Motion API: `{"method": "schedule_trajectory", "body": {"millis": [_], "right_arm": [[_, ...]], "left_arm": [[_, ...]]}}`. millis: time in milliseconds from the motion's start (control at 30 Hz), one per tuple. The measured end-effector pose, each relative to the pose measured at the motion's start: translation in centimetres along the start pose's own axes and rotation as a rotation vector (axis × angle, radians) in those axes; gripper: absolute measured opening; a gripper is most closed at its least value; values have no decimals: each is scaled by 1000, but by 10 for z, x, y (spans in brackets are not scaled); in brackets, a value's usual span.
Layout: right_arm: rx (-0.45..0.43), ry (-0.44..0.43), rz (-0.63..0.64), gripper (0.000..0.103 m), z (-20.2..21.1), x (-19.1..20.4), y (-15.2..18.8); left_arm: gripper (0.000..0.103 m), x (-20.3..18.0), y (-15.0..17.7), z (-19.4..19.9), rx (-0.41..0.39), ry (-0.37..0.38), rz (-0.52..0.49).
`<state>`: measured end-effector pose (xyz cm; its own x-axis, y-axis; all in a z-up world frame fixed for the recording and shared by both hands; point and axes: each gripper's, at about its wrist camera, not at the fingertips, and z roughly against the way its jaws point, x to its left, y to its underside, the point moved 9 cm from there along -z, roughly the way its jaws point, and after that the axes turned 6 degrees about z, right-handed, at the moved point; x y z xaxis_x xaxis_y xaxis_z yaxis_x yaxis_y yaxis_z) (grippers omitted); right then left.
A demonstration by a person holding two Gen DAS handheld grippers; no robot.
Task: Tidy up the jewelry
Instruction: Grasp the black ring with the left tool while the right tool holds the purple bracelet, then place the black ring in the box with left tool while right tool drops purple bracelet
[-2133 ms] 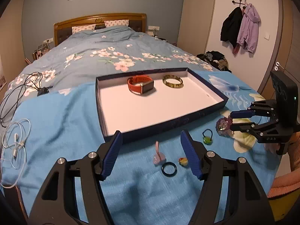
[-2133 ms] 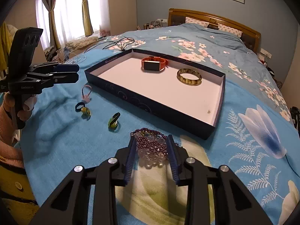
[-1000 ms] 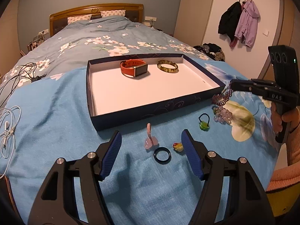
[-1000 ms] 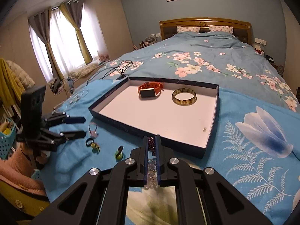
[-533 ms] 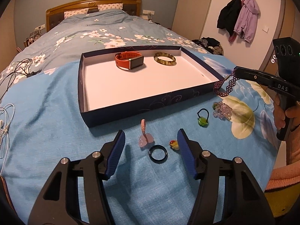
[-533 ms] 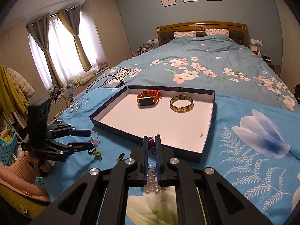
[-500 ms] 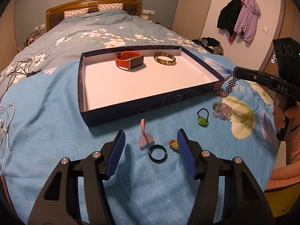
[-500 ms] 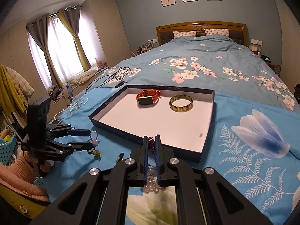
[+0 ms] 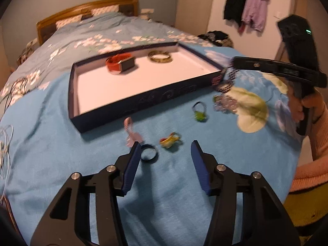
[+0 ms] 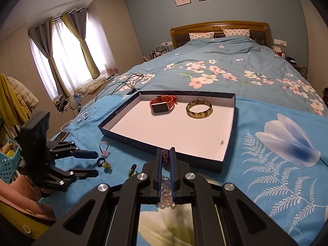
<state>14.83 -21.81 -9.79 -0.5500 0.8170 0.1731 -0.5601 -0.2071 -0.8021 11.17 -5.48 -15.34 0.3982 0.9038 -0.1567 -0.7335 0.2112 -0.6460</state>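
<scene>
A dark blue tray (image 9: 143, 97) (image 10: 229, 110) lies on the blue blanket, holding an orange watch (image 9: 120, 64) (image 10: 162, 104) and a bangle (image 9: 160, 57) (image 10: 198, 109). My right gripper (image 10: 165, 151) (image 9: 232, 62) is shut on a purple bead bracelet (image 9: 224, 82) (image 10: 165, 156), hanging by the tray's near right corner. A clear bead bracelet (image 9: 224, 105) lies below it. My left gripper (image 9: 166, 150) (image 10: 96, 163) is open, low over a black ring (image 9: 149, 154) and a yellow ring (image 9: 170, 140). A pink ring (image 9: 131, 132) and a green ring (image 9: 199, 113) lie nearby.
White cables (image 9: 5, 145) lie at the blanket's left edge, black cables (image 10: 127, 84) beyond the tray. The floral bed stretches behind the tray. A blue basket (image 10: 9, 160) stands at the far left of the right wrist view.
My left gripper has dropped lower and shifted right, so the black and yellow rings now sit between its fingers. My right gripper has carried the purple bracelet closer to the tray's corner.
</scene>
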Motion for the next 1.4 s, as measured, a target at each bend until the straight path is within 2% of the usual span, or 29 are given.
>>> {"method": "schedule_trajectory", "body": {"millis": [233, 300, 367, 500, 833, 1100, 1400], "right_arm": [[-8, -3, -2, 6, 1, 0, -1], [-13, -6, -2, 6, 1, 2, -3], [-17, -10, 1, 6, 2, 3, -4], [-24, -15, 4, 6, 2, 5, -7], [-43, -20, 7, 6, 5, 7, -16], [-64, -9, 14, 6, 4, 3, -32], [-84, 0, 26, 6, -7, -2, -59]], "left_arm": [[36, 12, 3, -8, 38, -6, 36], [27, 14, 3, -9, 39, -11, 41], [23, 17, 3, -9, 40, -17, 52], [22, 15, 3, -8, 34, -26, 44], [22, 7, -10, 10, -33, 10, 34], [22, 5, -43, 30, -117, 33, 12], [22, 16, -87, 30, -168, 7, -10]]}}
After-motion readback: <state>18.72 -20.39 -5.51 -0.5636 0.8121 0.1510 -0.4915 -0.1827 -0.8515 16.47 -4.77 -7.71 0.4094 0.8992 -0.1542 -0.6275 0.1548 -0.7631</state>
